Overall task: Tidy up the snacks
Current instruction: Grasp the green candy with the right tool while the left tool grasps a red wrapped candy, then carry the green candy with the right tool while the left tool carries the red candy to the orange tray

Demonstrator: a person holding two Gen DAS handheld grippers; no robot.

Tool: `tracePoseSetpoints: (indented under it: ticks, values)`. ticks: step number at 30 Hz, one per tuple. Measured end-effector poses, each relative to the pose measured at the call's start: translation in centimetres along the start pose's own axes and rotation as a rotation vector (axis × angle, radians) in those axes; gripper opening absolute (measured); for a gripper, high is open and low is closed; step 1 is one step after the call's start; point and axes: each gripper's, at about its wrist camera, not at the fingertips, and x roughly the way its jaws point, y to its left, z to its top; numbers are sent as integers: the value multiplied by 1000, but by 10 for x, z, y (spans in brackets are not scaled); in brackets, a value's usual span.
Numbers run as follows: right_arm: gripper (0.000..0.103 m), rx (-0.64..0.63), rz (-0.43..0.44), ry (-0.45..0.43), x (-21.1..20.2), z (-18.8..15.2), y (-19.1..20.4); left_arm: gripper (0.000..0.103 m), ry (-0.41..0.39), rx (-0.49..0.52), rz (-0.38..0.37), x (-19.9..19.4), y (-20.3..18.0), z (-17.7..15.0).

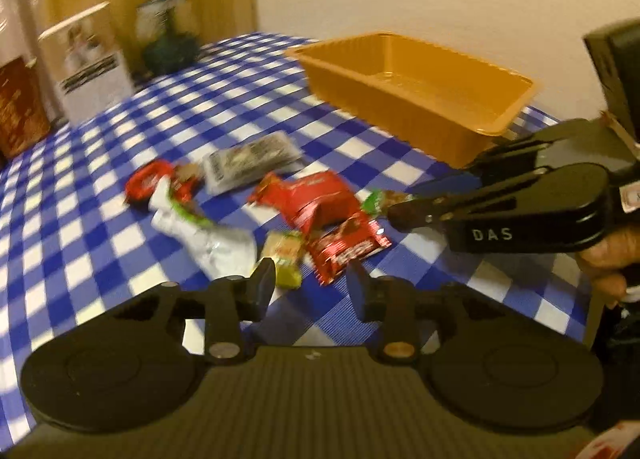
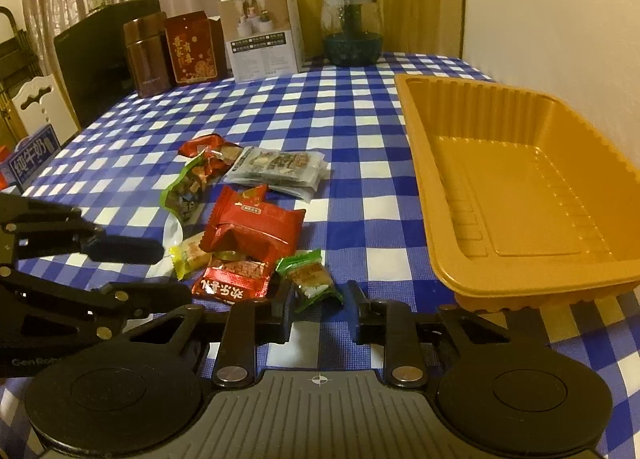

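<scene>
Tray: orange ribbed plastic rectangular tray (image 2: pixel 520 195), upright, empty, at the table's right edge.
Snacks: loose heap mid-table, left of tray.
Largest: red foil pouch (image 2: pixel 254 225).
Front: green-ended wrapped sweet (image 2: pixel 310 279).
Rear: clear grey packet (image 2: pixel 278 171), flat.

Left wrist view motion-blurred: wrapper print unreadable on silver-green packet (image 1: pixel 192 227). White box (image 1: pixel 90 59) and glass jar (image 1: pixel 170 33) smeared. Blue carton (image 2: pixel 30 159) cut by left edge. Yellow candy (image 2: pixel 190 255) partly hidden behind left hand-held gripper (image 2: pixel 152 271).
</scene>
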Motion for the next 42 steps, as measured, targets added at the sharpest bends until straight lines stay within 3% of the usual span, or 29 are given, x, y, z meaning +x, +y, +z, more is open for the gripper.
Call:
tracePoseSetpoints:
  ticks: [7,13,19,26,31,33,35,37,40,42]
  values:
    - [24,39,-57,21,-18,-11,-9,40,-12,202,-74,18,-16,16]
    - [24,58,-64,21,-23,-13,-13,41,49,256,-124,37,-17,22]
    - [24,71,-61,25,-28,-16,-13,36,103,188,-108,27,-18,18]
    - [28,45,-64,10,-25,-16,-8,36,70,20,-38,28,-16,13]
    - [31,-11,-78,-3,-21,-17,-2,36,42,4,-4,32,-23,16]
    - [34,-27,-79,-8,-18,-17,-1,24,42,-2,-8,32,-23,17]
    - [35,-33,-82,-10,-16,-16,0,24,45,-20,0,30,-23,16]
    - [35,-34,-82,-8,-15,-16,0,23,48,-32,15,27,-25,13]
    - [25,-33,-77,-3,-16,-16,1,23,54,-86,36,19,-24,7]
    - [24,-26,-70,0,-17,-17,1,23,64,-129,50,12,-23,3]
